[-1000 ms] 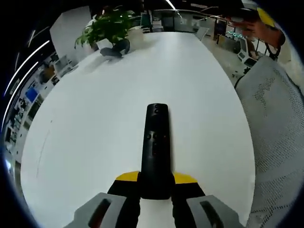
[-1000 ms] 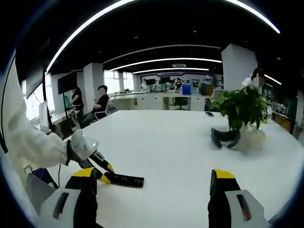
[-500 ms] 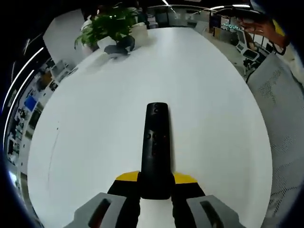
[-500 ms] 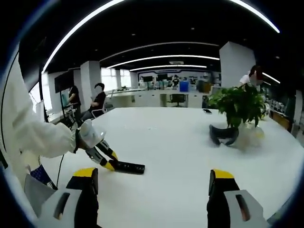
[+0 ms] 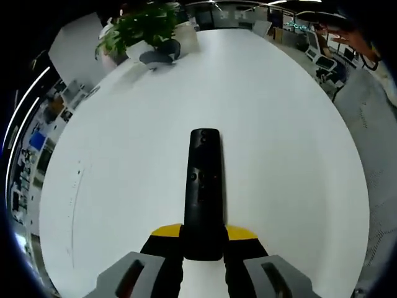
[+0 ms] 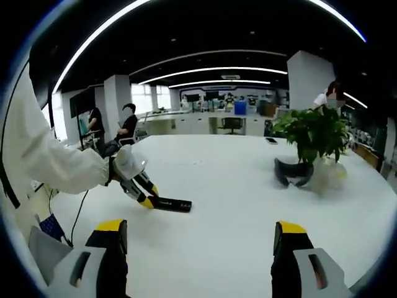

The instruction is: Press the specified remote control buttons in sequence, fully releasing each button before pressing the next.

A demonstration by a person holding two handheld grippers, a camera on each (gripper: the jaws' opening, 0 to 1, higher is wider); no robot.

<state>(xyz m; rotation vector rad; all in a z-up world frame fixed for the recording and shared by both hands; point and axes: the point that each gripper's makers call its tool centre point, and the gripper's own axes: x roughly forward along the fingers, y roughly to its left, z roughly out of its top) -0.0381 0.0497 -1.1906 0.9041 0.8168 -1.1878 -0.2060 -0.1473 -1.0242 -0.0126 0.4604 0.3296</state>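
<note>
The left gripper (image 5: pixel 203 248) is clamping the near end of the remote (image 5: pixel 203 186), its jaws closed on the body well short of the buttons. The remote is reaching out over the white table (image 5: pixel 124 155), pointing roughly toward the potted plant (image 5: pixel 139 28) at the table's far end. In the right gripper view the remote (image 6: pixel 169 204) is lying low over the table, well apart from the plant (image 6: pixel 313 133) and the dark headset (image 6: pixel 293 174) just in front of the plant, with the left gripper (image 6: pixel 144 194) on its end.

The right gripper (image 6: pixel 197 248) is hanging with its jaws wide apart and nothing between them, some way off from the remote.

The remote is looking like a light, rigid plastic bar with a smooth casing, so it may be slipping or pivoting under a press; holding it by the plain end, as now, is leaving the button face free. A fingertip should be pressing squarely and gently.
</note>
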